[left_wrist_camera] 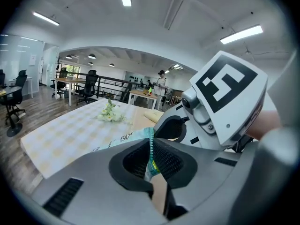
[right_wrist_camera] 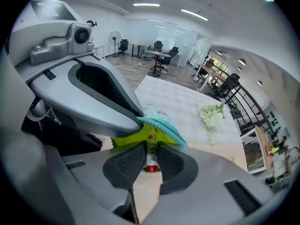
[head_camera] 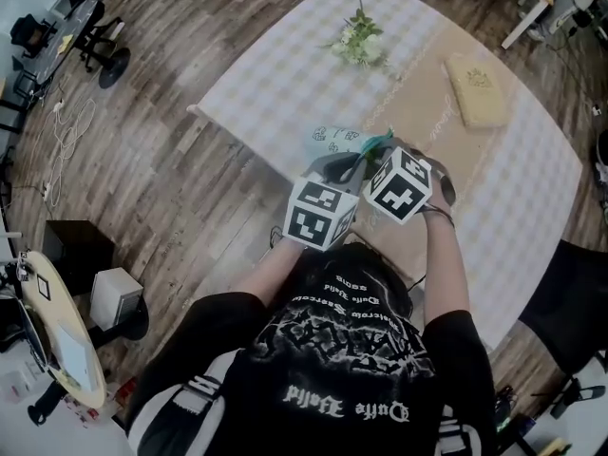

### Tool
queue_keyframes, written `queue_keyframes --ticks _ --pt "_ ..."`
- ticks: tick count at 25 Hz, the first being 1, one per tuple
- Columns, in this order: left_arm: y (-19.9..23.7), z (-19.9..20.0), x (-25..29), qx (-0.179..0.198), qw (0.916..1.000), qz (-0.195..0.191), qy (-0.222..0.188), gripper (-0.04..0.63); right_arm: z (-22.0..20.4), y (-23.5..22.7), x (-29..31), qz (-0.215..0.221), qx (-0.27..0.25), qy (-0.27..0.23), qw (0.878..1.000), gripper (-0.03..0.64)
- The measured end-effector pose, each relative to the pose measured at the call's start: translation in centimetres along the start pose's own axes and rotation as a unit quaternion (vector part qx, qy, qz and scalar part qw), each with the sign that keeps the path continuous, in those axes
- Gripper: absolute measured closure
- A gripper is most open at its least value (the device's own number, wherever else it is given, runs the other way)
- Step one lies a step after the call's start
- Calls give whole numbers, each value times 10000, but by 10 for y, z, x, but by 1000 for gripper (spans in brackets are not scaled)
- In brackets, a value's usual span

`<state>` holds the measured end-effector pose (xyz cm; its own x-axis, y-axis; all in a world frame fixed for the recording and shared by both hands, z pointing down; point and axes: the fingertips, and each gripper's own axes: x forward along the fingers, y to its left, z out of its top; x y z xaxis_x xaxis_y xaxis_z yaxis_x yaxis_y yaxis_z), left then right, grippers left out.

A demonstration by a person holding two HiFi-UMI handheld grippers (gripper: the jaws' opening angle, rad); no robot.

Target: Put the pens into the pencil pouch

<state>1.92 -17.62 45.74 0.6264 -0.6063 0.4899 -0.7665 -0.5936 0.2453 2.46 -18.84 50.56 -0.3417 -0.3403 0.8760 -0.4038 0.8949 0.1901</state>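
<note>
Right gripper view shows your right gripper (right_wrist_camera: 151,165) clamping a pen (right_wrist_camera: 151,146) at the mouth of the pouch (right_wrist_camera: 155,115), whose edge your left gripper (left_wrist_camera: 152,165) pinches; next, slide it deeper, then let go.

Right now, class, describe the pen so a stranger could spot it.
Over the checked table the pouch is held open. The pen is clamped in the right hand-held gripper, pointing into the pouch's green mouth. It alone is white, barcoded, red-ended.
</note>
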Motion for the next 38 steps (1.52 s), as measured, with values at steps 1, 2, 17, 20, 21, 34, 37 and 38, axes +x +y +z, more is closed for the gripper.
queue_keyframes --ticks 1,2,17,20,21,34,37,38 --pt "0 0 0 -34 10000 -6 -18 560 1 0 2 12 60 -35 10000 537" --pt "1 0 0 -94 9999 -18 -39 560 2 0 4 35 117 -71 9999 537" --pt "8 -5 -6 11 9999 -131 40 560 12 5 24 378 456 -317 9977 531" --pt "10 -5 -8 10 9999 -144 3 560 16 6 24 321 457 -462 9974 525" --pt "10 -5 -8 10 9999 -153 -3 560 16 6 24 322 477 -498 9971 520" --pt "13 -9 -12 25 9999 -111 58 560 17 15 -1 283 822 -937 9918 407" --pt "14 -9 -13 36 9999 -126 56 560 16 16 -15 96 994 -1164 9882 398" --pt "15 -9 -12 46 9999 -134 56 560 17 16 -21 44 1073 -1286 9859 390"
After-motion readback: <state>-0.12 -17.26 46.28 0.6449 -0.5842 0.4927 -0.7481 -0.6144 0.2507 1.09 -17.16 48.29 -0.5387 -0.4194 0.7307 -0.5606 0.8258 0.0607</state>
